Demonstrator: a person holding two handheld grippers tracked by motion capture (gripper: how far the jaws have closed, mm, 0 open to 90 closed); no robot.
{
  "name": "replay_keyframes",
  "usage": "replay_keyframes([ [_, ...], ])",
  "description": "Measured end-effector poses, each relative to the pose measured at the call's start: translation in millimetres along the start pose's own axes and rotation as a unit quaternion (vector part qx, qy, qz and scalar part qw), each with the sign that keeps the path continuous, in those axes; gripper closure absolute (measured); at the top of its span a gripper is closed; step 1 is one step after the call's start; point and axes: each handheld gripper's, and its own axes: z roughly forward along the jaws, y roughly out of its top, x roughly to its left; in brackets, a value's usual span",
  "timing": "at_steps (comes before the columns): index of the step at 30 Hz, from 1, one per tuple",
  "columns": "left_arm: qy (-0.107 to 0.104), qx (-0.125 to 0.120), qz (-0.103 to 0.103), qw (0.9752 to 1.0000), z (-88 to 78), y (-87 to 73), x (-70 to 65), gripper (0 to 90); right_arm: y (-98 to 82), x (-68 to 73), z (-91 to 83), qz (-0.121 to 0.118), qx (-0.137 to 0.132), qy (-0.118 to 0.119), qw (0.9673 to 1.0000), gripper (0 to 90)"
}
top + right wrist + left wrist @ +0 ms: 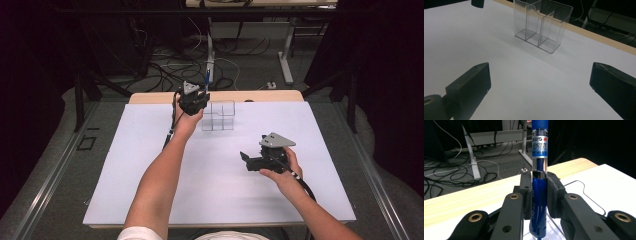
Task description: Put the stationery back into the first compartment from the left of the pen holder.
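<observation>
My left gripper is raised at the far side of the white mat, shut on a blue pen that stands upright between its jaws. The pen pokes up above the gripper, just left of a clear plastic holder with several compartments. In the right gripper view the clear holder stands empty ahead. My right gripper hovers low over the mat's right middle, open, with nothing between its fingers.
A white mat covers the table, with a wooden strip along its far edge. Cables and table legs lie on the floor beyond. Metal rails run along both sides of the table.
</observation>
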Motion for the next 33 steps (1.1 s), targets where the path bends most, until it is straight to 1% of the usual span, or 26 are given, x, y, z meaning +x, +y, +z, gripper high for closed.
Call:
replay_keyframes([
  [6, 0.003, 0.015, -0.003, 0.9999, 3.6, -5.0, 0.7, 77.5, -0.4, 0.0, 0.0, 0.0, -0.001, 0.001, 1.0, 3.9],
  [9, 0.004, 0.016, -0.003, 0.9999, 5.8, -7.9, -1.0, 77.6, -0.8, 0.6, -0.2, 0.004, 0.0, 0.002, 1.0, 4.4],
  [13, 0.005, 0.023, -0.002, 0.9997, 8.0, -11.9, -2.9, 77.5, -0.7, 1.8, -0.4, 0.005, -0.002, 0.003, 1.0, 4.8],
  [17, 0.006, 0.027, 0.0, 0.9996, 9.6, -14.0, -3.7, 77.4, -0.8, 2.0, -0.2, 0.002, 0.002, 0.008, 1.0, 5.3],
  [18, 0.006, 0.028, 0.001, 0.9996, 9.8, -14.5, -3.5, 77.3, -0.7, 2.2, -0.6, 0.001, 0.008, 0.008, 0.9999, 5.5],
  [19, 0.006, 0.03, 0.0, 0.9995, 9.8, -14.9, -3.5, 77.2, -1.0, 2.4, 0.1, 0.0, 0.003, 0.007, 1.0, 5.8],
  [23, 0.01, 0.036, 0.001, 0.9993, 9.6, -18.1, -1.5, 76.8, -1.0, 2.7, -0.1, 0.0, 0.003, 0.009, 1.0, 6.0],
  [24, 0.011, 0.035, -0.002, 0.9993, 9.6, -18.6, -1.4, 76.1, -1.0, 2.7, 0.0, 0.002, 0.004, 0.009, 0.9999, 6.1],
  [26, 0.013, 0.035, 0.002, 0.9993, 8.5, -18.2, -1.4, 73.1, -0.9, 2.3, -0.4, 0.001, 0.009, 0.009, 0.9999, 6.2],
  [28, 0.016, 0.035, 0.005, 0.9993, 6.7, -16.5, -1.9, 67.9, -1.2, 2.1, -0.2, 0.003, 0.003, 0.009, 0.9999, 6.3],
  [30, 0.014, 0.032, 0.004, 0.9994, 3.8, -14.2, -2.2, 63.8, -1.2, 1.6, -0.9, 0.003, 0.003, 0.008, 1.0, 6.5],
  [33, 0.014, 0.038, 0.004, 0.9992, -0.9, -11.2, -2.1, 55.3, -1.4, 0.3, -1.0, 0.005, 0.001, 0.005, 1.0, 6.8],
])
